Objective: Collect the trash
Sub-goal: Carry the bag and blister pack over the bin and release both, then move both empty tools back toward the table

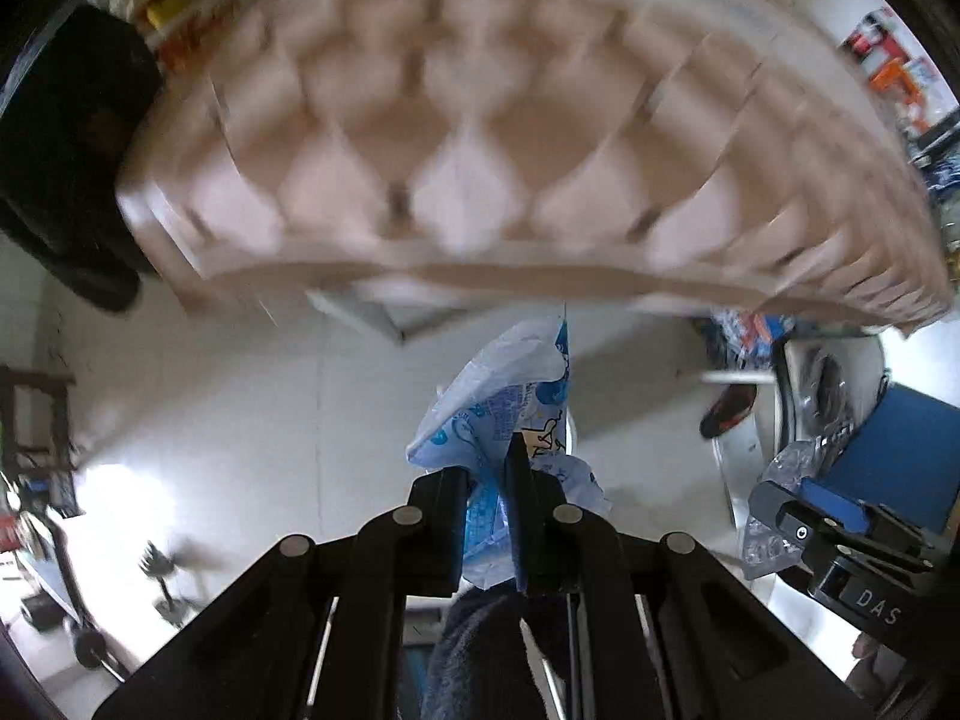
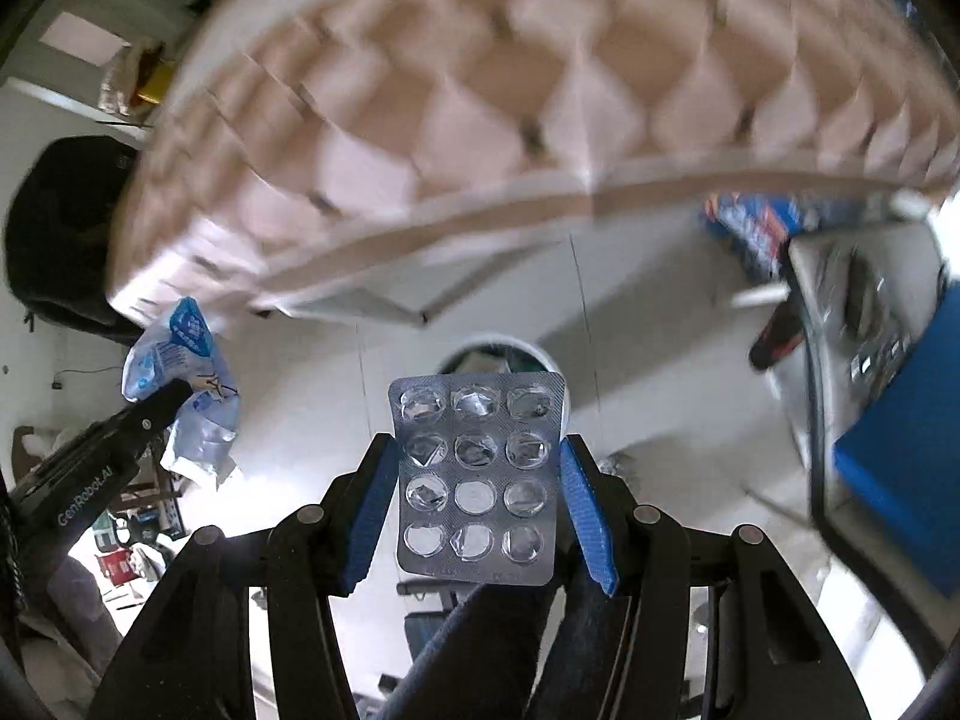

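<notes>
My left gripper (image 1: 489, 480) is shut on a crumpled blue and white plastic wrapper (image 1: 510, 396) and holds it in the air; the wrapper also shows in the right wrist view (image 2: 180, 372) at the left, with the left gripper (image 2: 174, 396) on it. My right gripper (image 2: 477, 456) is shut on an empty silver blister pack (image 2: 477, 474), gripped by its two long edges; it shows in the left wrist view (image 1: 780, 480) at the right. A round white bin rim (image 2: 498, 351) lies on the floor just behind the blister pack.
A pink tufted sofa (image 1: 480, 138) fills the top of both views, blurred. White floor (image 1: 240, 390) lies below. A black chair (image 1: 66, 150) stands at the left. A blue box (image 2: 906, 438) and a silver appliance (image 2: 852, 300) are at the right.
</notes>
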### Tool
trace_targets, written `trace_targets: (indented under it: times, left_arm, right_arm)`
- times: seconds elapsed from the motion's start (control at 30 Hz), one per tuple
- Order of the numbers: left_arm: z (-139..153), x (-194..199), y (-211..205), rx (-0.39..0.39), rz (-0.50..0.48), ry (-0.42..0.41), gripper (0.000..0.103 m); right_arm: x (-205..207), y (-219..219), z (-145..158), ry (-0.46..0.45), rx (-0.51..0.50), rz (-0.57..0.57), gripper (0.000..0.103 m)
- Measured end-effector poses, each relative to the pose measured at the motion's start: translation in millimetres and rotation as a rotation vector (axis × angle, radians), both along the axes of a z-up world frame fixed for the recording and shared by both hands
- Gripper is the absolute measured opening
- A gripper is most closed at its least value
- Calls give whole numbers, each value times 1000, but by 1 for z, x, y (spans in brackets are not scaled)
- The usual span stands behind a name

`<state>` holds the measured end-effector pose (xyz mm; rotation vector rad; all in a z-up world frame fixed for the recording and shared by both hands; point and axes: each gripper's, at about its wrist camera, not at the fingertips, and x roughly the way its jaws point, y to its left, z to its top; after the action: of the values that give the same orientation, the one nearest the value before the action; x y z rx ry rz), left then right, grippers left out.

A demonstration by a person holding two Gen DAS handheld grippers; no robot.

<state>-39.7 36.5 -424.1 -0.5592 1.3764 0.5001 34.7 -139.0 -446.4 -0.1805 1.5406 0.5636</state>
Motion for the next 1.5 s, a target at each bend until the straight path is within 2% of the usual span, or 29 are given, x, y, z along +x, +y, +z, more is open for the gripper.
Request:
trace_targets:
  times: [0.1, 0.27, 0.33, 0.37, 0.43, 0.47, 0.5, 0.57, 0.6, 0.67, 0.77, 0.83, 0.97, 1.07, 1.33, 1.5]
  left_arm:
    - [-80, -6, 2, -106, 47, 40, 11]
    - [-187, -12, 4, -261, 120, 56, 15]
    - [-228, -13, 5, -316, 143, 65, 16]
    - [-247, -14, 5, -340, 153, 69, 27]
    - [-275, -16, 7, -346, 156, 78, 56]
    - [-286, -17, 6, -334, 153, 84, 80]
    - [-294, -18, 7, -320, 150, 95, 92]
    - [-310, -23, 9, -309, 162, 118, 92]
    - [-312, -31, 14, -306, 167, 132, 93]
    - [-314, -38, 17, -275, 178, 147, 93]
    - [-302, -47, 20, -208, 171, 142, 94]
    - [-291, -49, 19, -172, 159, 144, 94]
    - [-268, -50, 17, -113, 126, 142, 94]
    - [-249, -51, 11, -75, 94, 148, 94]
    - [-191, -61, -5, -34, 45, 148, 94]
    - [-146, -77, -13, -42, 50, 140, 94]
  right_arm:
    - [1, -5, -71, 71, -12, -38, 57]
    - [5, -9, -198, 166, -26, -71, 57]
    - [8, -6, -237, 199, -37, -72, 57]
    - [7, -4, -265, 219, -45, -65, 57]
    - [8, 2, -299, 237, -45, -50, 57]
    - [8, 2, -315, 244, -41, -53, 58]
    - [8, 3, -326, 254, -38, -53, 58]
    - [6, 2, -351, 280, -32, -58, 75]
    - [4, 2, -356, 280, -36, -52, 91]
    - [4, 2, -361, 266, -50, -31, 92]
    - [1, 4, -360, 228, -93, 9, 92]
    - [1, 5, -351, 191, -126, 33, 102]
    - [-4, 11, -322, 60, -211, 116, 103]
    - [-6, 12, -296, 11, -242, 146, 103]
    - [-24, 1, -230, -35, -282, 149, 103]
    - [-40, -6, -171, -50, -259, 147, 103]
